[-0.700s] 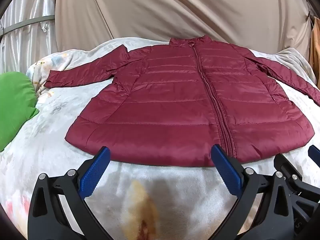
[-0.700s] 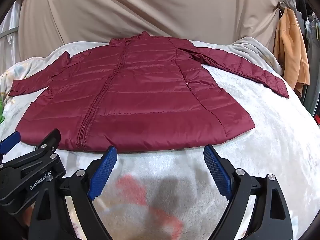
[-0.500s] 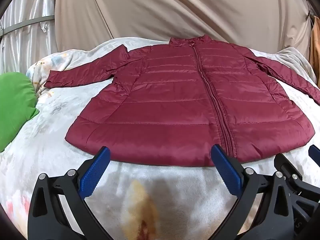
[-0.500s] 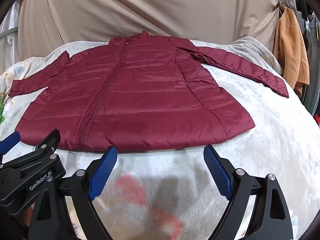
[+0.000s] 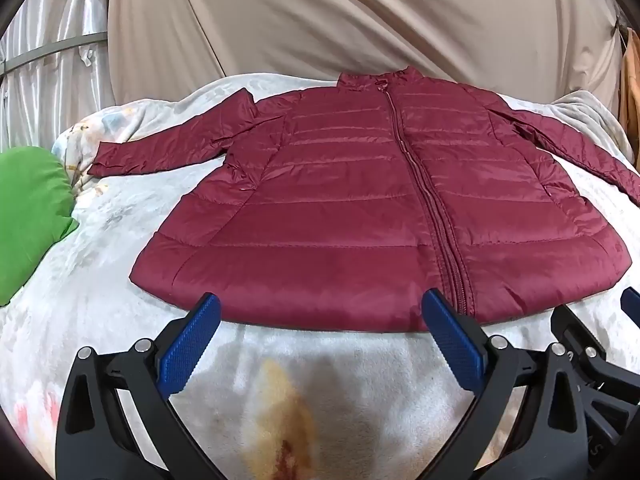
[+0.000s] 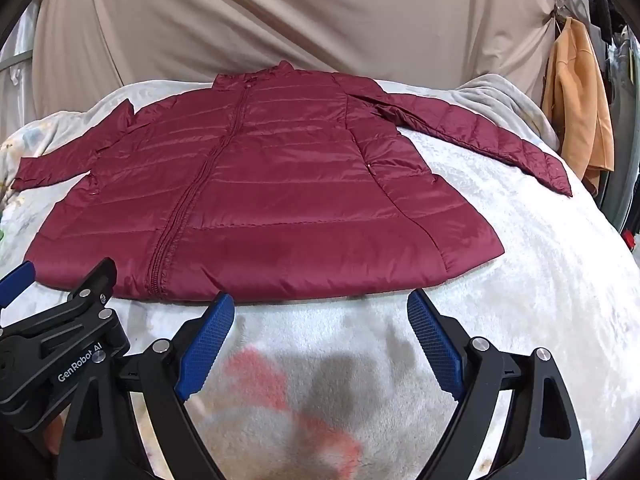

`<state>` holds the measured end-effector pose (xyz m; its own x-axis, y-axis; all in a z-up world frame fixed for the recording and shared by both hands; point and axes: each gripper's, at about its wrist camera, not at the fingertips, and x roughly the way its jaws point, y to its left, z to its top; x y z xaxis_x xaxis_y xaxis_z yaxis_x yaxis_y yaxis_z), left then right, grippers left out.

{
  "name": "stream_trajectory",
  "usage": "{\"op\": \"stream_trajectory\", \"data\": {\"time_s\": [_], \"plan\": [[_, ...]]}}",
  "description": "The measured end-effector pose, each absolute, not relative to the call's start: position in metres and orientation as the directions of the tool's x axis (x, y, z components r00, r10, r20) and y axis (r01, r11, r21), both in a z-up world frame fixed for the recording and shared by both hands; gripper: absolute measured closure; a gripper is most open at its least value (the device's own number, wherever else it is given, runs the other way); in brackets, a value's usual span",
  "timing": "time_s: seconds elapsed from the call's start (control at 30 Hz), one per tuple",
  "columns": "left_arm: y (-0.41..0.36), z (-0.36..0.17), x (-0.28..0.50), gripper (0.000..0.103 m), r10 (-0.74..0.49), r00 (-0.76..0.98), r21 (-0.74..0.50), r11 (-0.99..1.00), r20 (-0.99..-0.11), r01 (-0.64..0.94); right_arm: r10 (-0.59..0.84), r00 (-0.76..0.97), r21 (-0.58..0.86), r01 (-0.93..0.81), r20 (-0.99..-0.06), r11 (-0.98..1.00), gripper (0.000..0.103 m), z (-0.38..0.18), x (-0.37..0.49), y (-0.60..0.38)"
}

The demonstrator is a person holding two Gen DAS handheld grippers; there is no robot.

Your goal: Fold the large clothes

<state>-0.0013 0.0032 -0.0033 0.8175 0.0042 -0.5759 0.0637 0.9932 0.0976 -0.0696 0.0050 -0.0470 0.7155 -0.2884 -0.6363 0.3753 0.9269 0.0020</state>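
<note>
Just beyond both open grippers (image 5: pixel 320 320): jacket (image 5: pixel 360 216), unfolded.

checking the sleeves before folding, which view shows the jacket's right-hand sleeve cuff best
The right wrist view: the dark red quilted puffer jacket's right-hand sleeve lies fully in frame, cuff included. The left wrist view crowds that sleeve against the picture's distorted edge, its cuff barely visible.

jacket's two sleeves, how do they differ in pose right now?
The left sleeve bends at the elbow and its cuff lies near the green cushion; the right sleeve runs straight out, its cuff toward the hanging orange garment. The left sleeve looks more creased near the shoulder; the right sleeve lies smoother. Both are unfolded, flat on the blanket, same maroon quilting.
</note>
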Motion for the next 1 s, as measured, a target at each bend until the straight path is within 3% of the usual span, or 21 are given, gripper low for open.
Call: {"op": "stream_trajectory", "data": {"time_s": [1.0], "plan": [[-0.0007,-0.0074,0.0029,0.005,0.013,0.804,0.113,0.991,-0.595,0.067,-0.289,0.705,-0.002,0.378,-0.648,0.926,0.017,-0.0488,-0.0672,0.0062]]}}
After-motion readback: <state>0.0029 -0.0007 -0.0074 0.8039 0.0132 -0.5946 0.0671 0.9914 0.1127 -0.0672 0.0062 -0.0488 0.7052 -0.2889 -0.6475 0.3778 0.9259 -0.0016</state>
